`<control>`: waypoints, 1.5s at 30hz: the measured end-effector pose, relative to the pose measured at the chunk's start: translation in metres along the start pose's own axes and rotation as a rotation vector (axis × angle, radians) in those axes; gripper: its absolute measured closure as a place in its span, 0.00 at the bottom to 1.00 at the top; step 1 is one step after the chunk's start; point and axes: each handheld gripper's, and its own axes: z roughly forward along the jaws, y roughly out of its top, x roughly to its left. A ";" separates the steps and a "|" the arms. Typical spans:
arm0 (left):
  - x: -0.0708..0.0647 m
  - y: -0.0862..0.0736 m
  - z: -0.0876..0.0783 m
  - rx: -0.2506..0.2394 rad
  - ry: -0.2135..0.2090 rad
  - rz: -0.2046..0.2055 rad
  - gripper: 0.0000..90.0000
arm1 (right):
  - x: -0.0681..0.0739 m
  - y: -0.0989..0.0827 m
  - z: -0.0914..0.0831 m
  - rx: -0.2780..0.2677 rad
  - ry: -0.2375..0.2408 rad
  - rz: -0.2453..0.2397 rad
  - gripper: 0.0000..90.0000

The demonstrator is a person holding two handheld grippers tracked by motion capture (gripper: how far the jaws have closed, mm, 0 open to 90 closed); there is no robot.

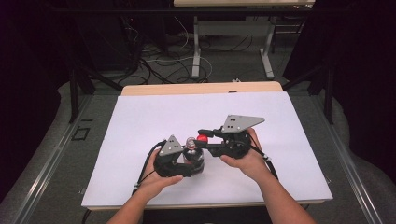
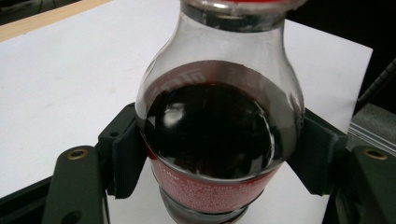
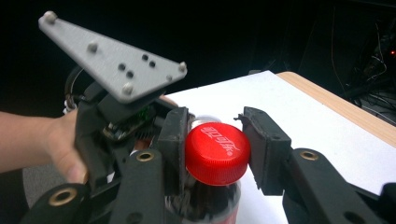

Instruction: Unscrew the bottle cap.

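Near the table's (image 1: 140,116) front edge, left gripper (image 1: 187,163) clamps the cola bottle's (image 2: 210,135) body; right gripper (image 3: 217,149) pinches its red cap (image 3: 217,153).

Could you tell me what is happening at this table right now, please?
A person is working on a cola bottle with a hand-held gripper in each hand. The left gripper clamps the bottle's body, holding it upright on the white table. The right gripper is closed on the red cap, which sits on the neck. It looks like the cap is being unscrewed or tightened.
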 end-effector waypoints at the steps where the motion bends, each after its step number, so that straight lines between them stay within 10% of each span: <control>1: 0.001 0.000 -0.001 -0.003 0.008 -0.004 0.33 | 0.000 -0.001 -0.001 -0.008 0.000 0.000 0.68; 25: 0.029 0.003 -0.020 -0.009 0.108 -0.058 0.33 | 0.001 -0.026 -0.031 0.036 -0.079 0.020 0.68; 45: 0.051 0.053 0.026 -0.058 0.147 -0.086 0.33 | -0.017 -0.065 -0.040 0.074 -0.169 0.096 0.68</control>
